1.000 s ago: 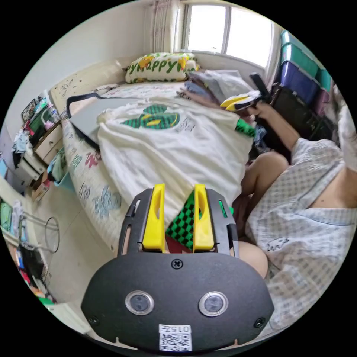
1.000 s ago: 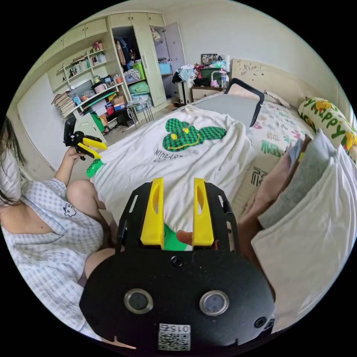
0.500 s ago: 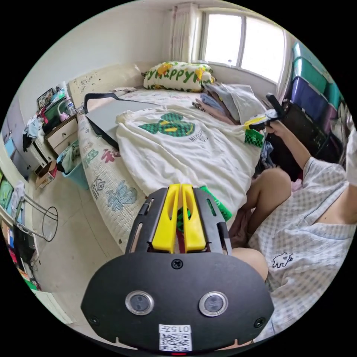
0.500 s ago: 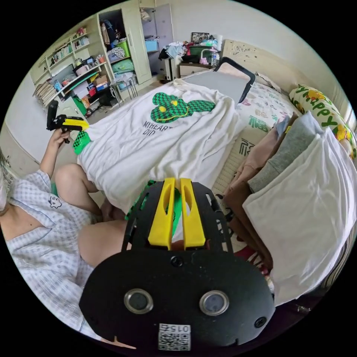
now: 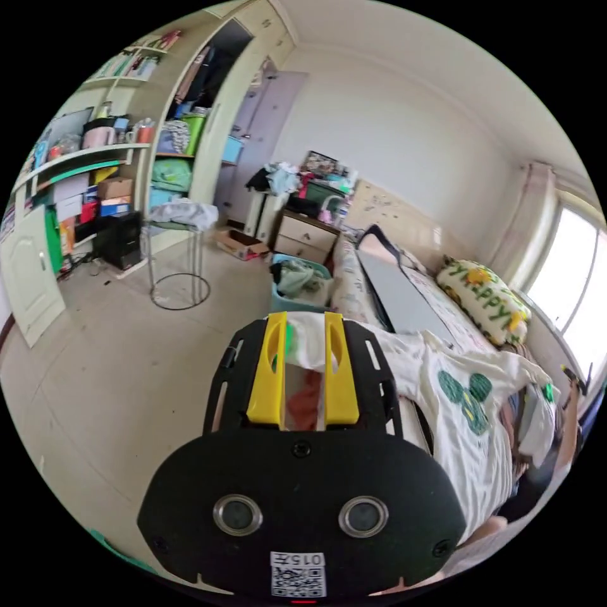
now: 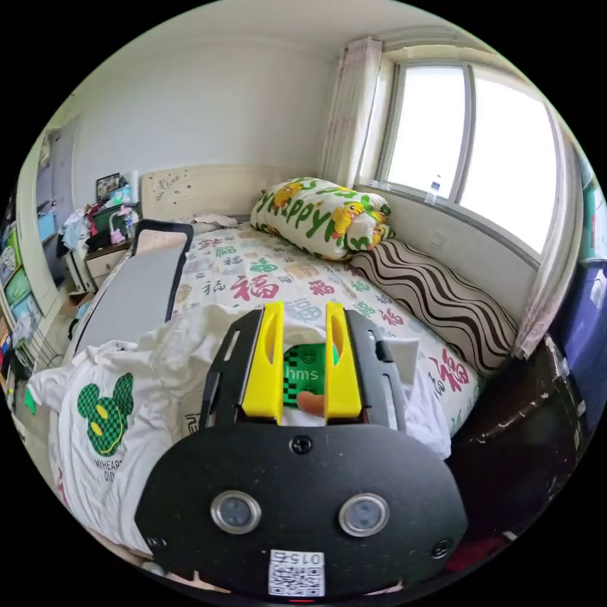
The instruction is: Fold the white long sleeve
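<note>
In the left gripper view, the left gripper [image 5: 303, 344] has its 2 yellow jaws spread apart, with a bunched end of the white long sleeve [image 5: 471, 417] lying between them; the cloth sits in the gap, and whether either jaw presses on it cannot be told. From there the shirt runs toward 4 o'clock across the bed [image 5: 346, 286], its green checkered mouse print [image 5: 466, 393] facing up. At 3 o'clock, near the frame's edge, a hand [image 5: 572, 386] holds the other gripper, beside a small green cuff. A grey board with a black rim [image 5: 397, 297] lies on the mattress past the shirt, and a printed pillow [image 5: 485, 298] rests toward 2 o'clock. A blue basket of clothes [image 5: 297, 284] stands on the floor at the bed's side, with a metal stool [image 5: 178, 253] at 10 o'clock.

In the right gripper view, the right gripper [image 6: 303, 344] also has its 2 jaws parted, and a green cuff [image 6: 308, 373] with white fabric shows between them; a fingertip-like shape sits low in the gap, and a firm grip cannot be judged. The white long sleeve [image 6: 126, 404] is heaped on the bed [image 6: 265, 278] toward 9 o'clock, print upward. The grey board [image 6: 129, 297] lies at 10 o'clock, the printed pillow [image 6: 316, 215] at 12 o'clock, and a brown wavy-striped bolster [image 6: 436, 300] at 2 o'clock under the window [image 6: 480, 145].
</note>
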{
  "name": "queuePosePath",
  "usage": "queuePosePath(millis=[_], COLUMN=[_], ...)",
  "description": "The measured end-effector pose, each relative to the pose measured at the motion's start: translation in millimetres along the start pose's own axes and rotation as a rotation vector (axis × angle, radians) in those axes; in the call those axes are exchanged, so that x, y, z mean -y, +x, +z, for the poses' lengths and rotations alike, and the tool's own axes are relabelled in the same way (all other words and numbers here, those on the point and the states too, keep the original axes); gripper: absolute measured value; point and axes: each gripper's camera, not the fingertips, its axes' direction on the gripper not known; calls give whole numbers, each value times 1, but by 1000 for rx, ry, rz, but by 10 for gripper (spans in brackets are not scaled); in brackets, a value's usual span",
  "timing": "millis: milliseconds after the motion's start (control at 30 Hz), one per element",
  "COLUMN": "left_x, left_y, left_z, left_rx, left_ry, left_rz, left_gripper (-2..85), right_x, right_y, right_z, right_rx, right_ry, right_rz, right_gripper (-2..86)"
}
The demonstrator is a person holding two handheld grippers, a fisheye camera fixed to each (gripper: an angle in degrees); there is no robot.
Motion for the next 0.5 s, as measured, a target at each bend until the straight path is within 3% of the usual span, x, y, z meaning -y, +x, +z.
queuePosePath(millis=[167, 300, 400, 500], left_x=[-96, -157, -182, -204], left_y=[41, 72, 88, 96], left_z=[-32, -78, -104, -116], left_rx=[-294, -488, -525, -534], left_ry=[-209, -301, -360, -422], left_rz=[187, 273, 335, 369], left_gripper=[87, 87, 88, 95], right_x=[-131, -239, -289, -325], right_y=[-34, -41, -30, -17], right_z=[-33, -42, -39, -53], right_rx=[424, 735, 861, 820], right_ry=[-43, -185, -286, -258], right_rz=[-224, -201, -136, -94], right_gripper=[123, 118, 130, 136])
